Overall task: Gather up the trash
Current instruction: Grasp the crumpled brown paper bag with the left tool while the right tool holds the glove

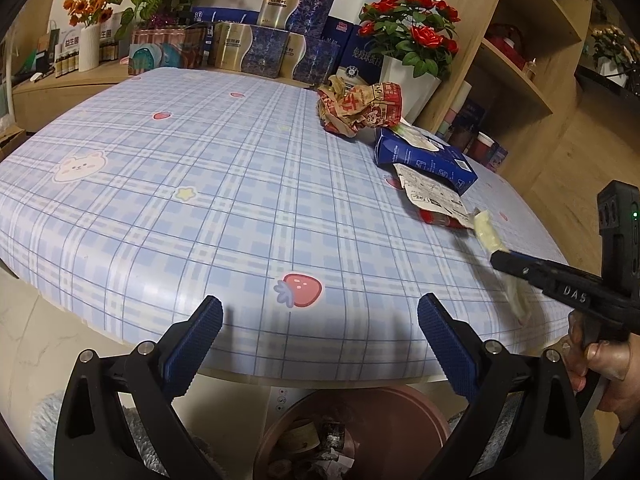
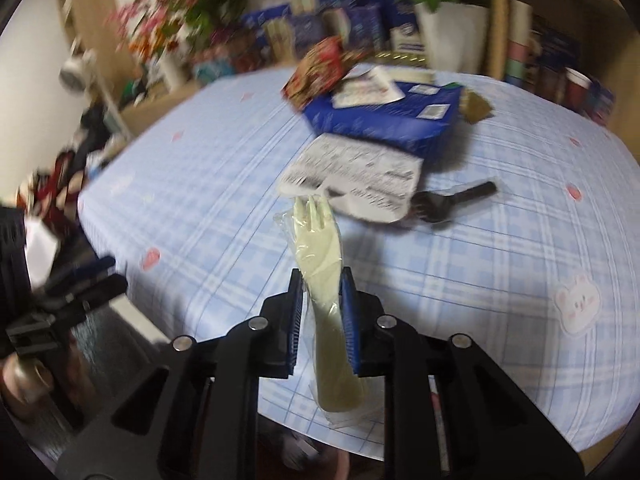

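Observation:
My right gripper [image 2: 320, 284] is shut on a cream plastic fork in a clear wrapper [image 2: 318, 240], held above the near edge of the table; it shows from the side in the left wrist view [image 1: 486, 226]. On the table lie a crumpled red-and-tan wrapper [image 1: 358, 108], a blue carton [image 1: 424, 158], a printed paper slip [image 1: 434, 196] and a black plastic fork [image 2: 452, 200]. My left gripper [image 1: 320, 328] is open and empty over the table's near edge, above a brown trash bin [image 1: 356, 432].
The table [image 1: 200, 184] has a blue checked cloth. Behind it stand boxes [image 1: 276, 44], flower pots with red roses [image 1: 412, 64] and a wooden shelf [image 1: 516, 52]. The bin holds several scraps.

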`<state>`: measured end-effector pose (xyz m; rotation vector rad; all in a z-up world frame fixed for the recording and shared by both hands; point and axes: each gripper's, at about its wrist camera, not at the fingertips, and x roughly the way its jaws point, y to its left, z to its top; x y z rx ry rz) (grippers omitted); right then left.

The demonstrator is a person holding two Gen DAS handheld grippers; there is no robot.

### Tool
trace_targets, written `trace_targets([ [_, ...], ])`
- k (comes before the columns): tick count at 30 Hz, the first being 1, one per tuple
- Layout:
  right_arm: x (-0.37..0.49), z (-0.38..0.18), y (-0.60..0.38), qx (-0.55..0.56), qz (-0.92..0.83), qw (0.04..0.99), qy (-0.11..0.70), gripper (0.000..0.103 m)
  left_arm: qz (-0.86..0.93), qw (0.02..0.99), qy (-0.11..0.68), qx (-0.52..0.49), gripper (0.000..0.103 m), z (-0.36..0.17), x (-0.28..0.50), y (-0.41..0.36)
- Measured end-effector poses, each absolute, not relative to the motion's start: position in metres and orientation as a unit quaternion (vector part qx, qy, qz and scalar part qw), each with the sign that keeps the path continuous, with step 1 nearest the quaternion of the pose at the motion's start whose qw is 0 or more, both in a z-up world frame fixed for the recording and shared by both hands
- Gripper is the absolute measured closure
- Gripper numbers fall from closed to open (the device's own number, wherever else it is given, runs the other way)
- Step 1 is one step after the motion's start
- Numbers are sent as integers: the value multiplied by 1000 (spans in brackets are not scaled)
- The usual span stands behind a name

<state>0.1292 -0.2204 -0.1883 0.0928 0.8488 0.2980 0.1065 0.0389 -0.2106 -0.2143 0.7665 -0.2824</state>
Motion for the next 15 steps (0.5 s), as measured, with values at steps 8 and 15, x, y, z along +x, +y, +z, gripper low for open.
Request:
trace_targets([
  [8, 132, -179, -251, 86, 117, 914, 378, 81, -142, 904, 384, -127, 7, -198, 125, 38],
  [15, 151, -171, -282, 119, 109, 922, 351, 81, -172, 911, 366, -82, 7, -156, 195, 1],
])
